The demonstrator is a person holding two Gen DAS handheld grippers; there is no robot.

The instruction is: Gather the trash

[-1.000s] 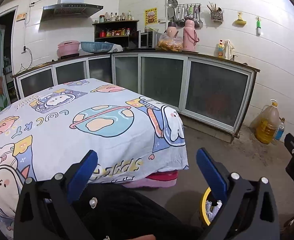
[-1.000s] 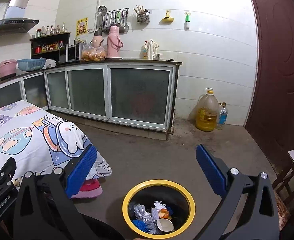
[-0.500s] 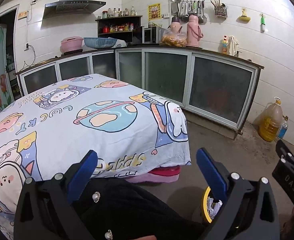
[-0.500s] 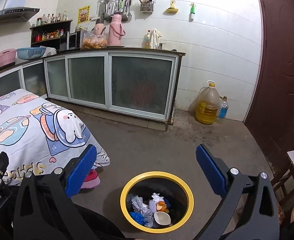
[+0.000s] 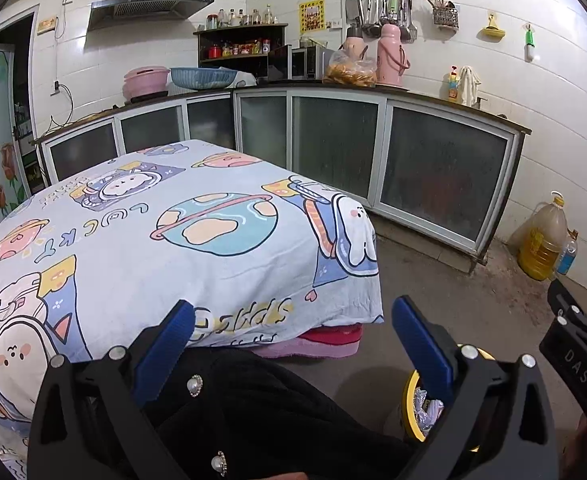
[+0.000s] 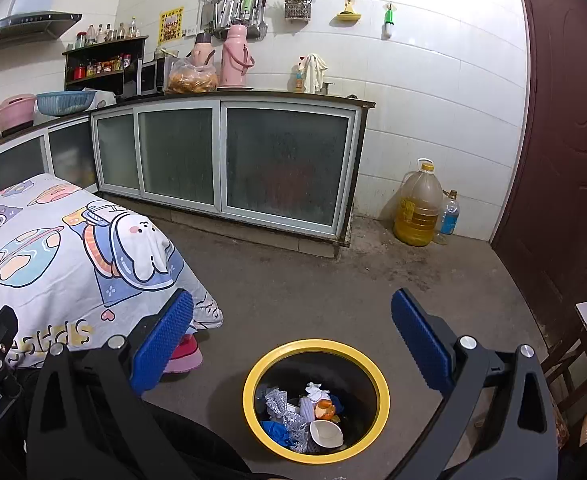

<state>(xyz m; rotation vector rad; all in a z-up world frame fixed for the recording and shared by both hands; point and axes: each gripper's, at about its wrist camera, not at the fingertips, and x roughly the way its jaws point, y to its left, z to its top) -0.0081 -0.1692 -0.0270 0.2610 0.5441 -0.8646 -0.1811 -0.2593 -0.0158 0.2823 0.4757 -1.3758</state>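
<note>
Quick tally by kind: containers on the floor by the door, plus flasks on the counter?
Yellow-rimmed trash bin: 1
Large oil jug: 1
Small blue-label bottle: 1
Pink thermos flasks, tall and shorter: 2
Total: 5

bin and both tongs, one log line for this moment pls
left tongs: open, empty | right tongs: open, empty, above bin | bin: holds trash | table: cloth only

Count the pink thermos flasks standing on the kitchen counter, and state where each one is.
2. The taller pink flask stands on the counter below the utensil rack; the shorter flask is just left of it, behind the bag of food. Others may be hidden.
</note>
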